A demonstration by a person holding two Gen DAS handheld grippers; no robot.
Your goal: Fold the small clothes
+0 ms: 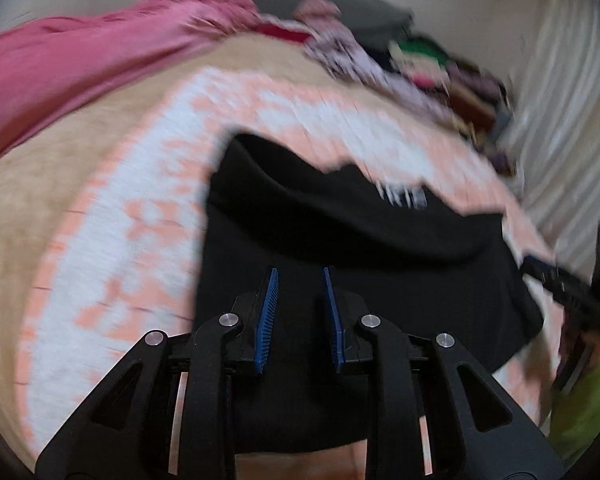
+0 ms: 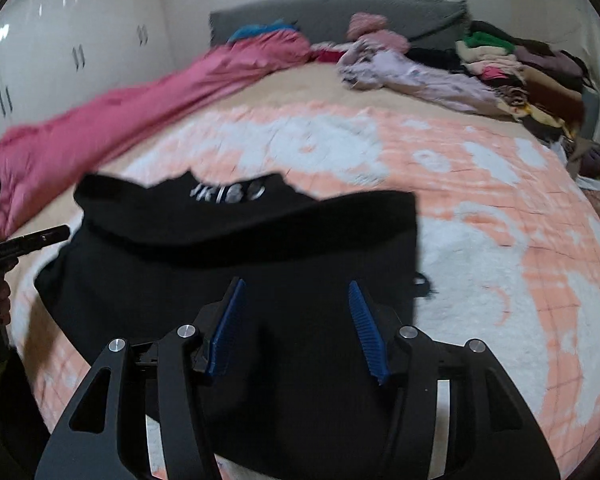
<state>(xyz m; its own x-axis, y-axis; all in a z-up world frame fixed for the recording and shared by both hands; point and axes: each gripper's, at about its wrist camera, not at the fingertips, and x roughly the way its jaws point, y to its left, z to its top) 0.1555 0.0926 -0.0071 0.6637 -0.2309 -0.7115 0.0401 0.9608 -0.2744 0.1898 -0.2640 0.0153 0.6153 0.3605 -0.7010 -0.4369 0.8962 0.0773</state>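
A small black garment (image 1: 340, 240) with white lettering near its far edge lies on the pink and white blanket (image 1: 112, 240); its far part is folded over toward me. It also shows in the right wrist view (image 2: 228, 248). My left gripper (image 1: 300, 276) is open, its blue pads (image 1: 269, 308) above the garment's near part. My right gripper (image 2: 296, 284) is open wide above the garment's near right part. Each gripper appears at the edge of the other's view: the right one (image 1: 568, 292), the left one (image 2: 28, 242).
A pink cover (image 2: 120, 120) lies along the left of the bed. A lilac garment (image 2: 420, 72) and a stack of folded clothes (image 2: 532, 76) lie at the far right by the grey headboard (image 2: 332, 12). White wardrobes (image 2: 60, 40) stand left.
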